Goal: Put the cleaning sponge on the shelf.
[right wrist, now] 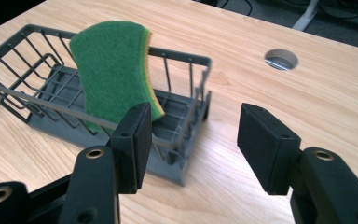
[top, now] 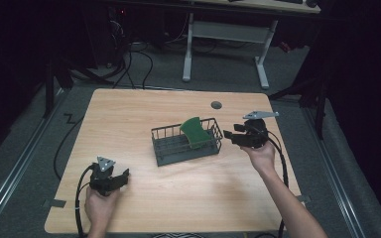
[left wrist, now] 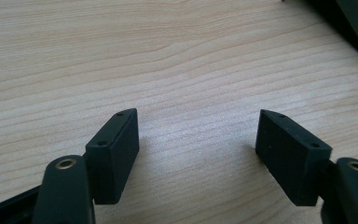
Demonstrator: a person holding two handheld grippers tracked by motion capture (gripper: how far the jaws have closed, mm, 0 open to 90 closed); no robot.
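A green sponge point(top: 195, 130) with a yellow backing stands tilted inside a dark wire basket point(top: 164, 145) at the middle of the wooden table. The right gripper view has the sponge point(right wrist: 112, 70) leaning against the basket's wire rim point(right wrist: 177, 57). My right gripper point(top: 228, 135) hovers just right of the basket, open, with bare space between its pads point(right wrist: 135, 135). My left gripper point(top: 124, 177) rests near the front left of the table, open, and between its pads point(left wrist: 116, 149) lies bare wood.
A round cable hole point(top: 216, 105) sits in the table behind the basket; it also appears as a cable hole point(right wrist: 281, 59) in the right gripper view. A white-legged desk point(top: 225, 34) stands beyond the table, with cables on the floor.
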